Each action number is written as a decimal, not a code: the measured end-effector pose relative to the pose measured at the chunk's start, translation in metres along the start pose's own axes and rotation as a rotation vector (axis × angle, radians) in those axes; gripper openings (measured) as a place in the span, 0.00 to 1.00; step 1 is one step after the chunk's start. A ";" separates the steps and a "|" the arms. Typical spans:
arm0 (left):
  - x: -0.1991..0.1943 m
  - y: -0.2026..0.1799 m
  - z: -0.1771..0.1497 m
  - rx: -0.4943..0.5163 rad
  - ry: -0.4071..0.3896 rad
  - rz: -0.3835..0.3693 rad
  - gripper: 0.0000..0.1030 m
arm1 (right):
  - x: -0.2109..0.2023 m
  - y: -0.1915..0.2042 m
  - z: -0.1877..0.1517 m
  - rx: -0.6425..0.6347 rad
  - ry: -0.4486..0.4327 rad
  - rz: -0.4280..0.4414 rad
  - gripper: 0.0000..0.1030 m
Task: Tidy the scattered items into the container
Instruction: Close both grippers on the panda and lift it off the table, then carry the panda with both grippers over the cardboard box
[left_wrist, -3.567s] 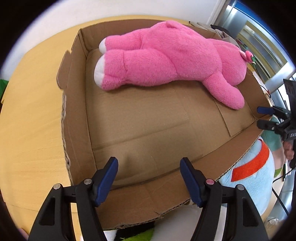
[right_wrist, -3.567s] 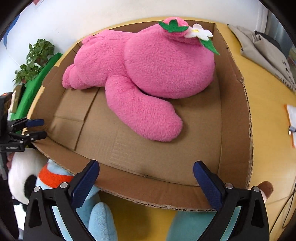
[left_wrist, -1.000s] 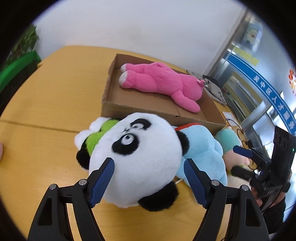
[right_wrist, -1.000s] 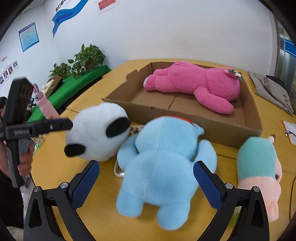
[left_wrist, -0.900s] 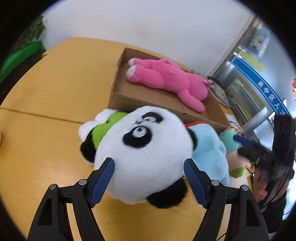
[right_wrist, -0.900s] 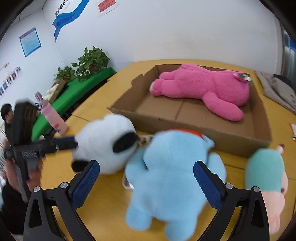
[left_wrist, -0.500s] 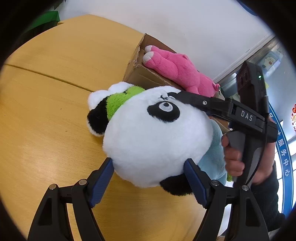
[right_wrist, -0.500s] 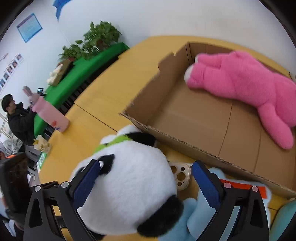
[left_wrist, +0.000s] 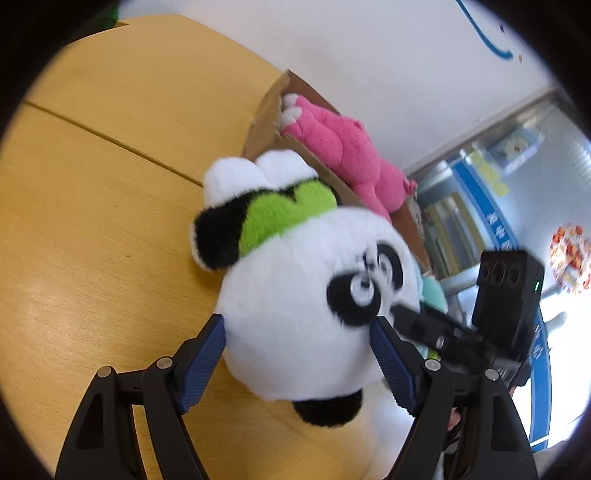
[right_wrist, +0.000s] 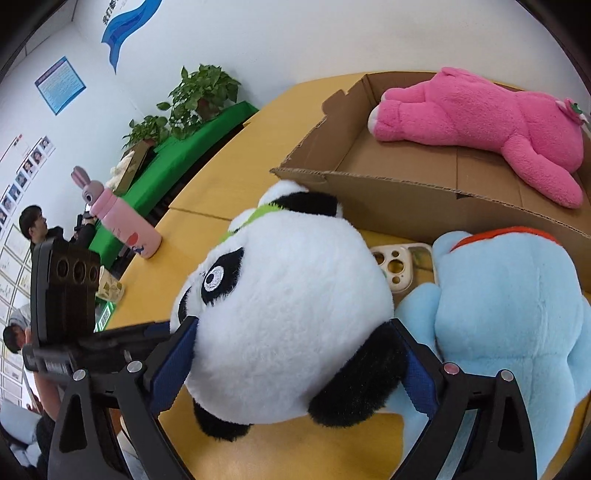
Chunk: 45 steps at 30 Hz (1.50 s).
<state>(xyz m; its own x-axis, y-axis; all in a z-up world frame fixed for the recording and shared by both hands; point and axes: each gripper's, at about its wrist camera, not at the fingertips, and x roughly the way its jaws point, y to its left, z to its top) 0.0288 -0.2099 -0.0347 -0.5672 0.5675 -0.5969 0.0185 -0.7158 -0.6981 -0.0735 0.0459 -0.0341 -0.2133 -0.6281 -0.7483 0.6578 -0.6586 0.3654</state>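
Left gripper (left_wrist: 297, 363): jaws spread wide, blue pads (left_wrist: 201, 363) set on either side of the panda plush (left_wrist: 295, 302), both touching its white head, over the wooden table. Right gripper (right_wrist: 295, 369): jaws likewise wide, pads (right_wrist: 171, 365) pressed against the same plush head from the opposite side. The two grippers cross close together, each tool's black body showing in the other's view.

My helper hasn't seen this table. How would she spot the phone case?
Start at the cardboard box holding the pink plush. In front of its near wall, the phone case lies flat between the panda and blue plush. It's the only hard, cream item, with round cutouts.
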 end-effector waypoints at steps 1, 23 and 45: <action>-0.003 0.005 0.003 -0.022 -0.016 0.004 0.76 | 0.000 0.005 -0.001 -0.024 0.004 -0.005 0.97; -0.021 0.025 0.023 -0.044 -0.043 0.071 0.76 | -0.010 0.033 -0.032 -0.089 0.033 0.018 0.98; 0.007 0.017 0.013 -0.043 0.103 -0.165 0.70 | 0.014 0.009 -0.008 -0.044 0.035 0.021 0.96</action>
<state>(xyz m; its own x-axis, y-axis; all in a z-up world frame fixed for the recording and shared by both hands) 0.0142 -0.2235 -0.0460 -0.4783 0.7156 -0.5090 -0.0314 -0.5932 -0.8045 -0.0646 0.0349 -0.0456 -0.1743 -0.6266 -0.7596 0.6930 -0.6261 0.3574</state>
